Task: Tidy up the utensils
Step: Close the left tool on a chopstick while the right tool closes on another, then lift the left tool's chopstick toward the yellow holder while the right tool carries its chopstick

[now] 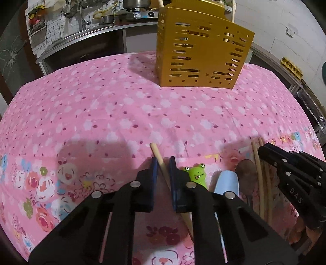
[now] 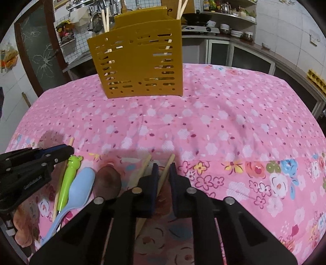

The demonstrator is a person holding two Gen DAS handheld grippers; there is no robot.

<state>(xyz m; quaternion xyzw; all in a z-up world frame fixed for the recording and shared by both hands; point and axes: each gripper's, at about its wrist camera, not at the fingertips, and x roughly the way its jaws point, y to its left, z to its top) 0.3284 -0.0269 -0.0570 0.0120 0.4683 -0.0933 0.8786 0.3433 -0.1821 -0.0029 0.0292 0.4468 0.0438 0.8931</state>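
Note:
My left gripper (image 1: 163, 161) is shut on a wooden chopstick (image 1: 156, 151) that lies slanted between its blue pads on the pink floral tablecloth (image 1: 101, 102). My right gripper (image 2: 164, 166) is shut on another chopstick (image 2: 170, 163); a second chopstick (image 2: 145, 165) lies just left of its left finger. Between the two grippers lie a green frog-headed utensil (image 2: 70, 173), a light blue spoon (image 2: 81, 185) and a brown spoon (image 2: 108, 179). The gold perforated utensil holder (image 2: 138, 61) stands upright at the far side of the table with several chopsticks (image 2: 105, 18) in it.
The right gripper (image 1: 264, 150) reaches in from the right in the left wrist view, over a few chopsticks (image 1: 258, 173). A kitchen counter with sink (image 1: 81, 30) and stove (image 2: 195, 28) runs behind the table. The cloth between the utensils and the holder (image 1: 201, 51) is bare.

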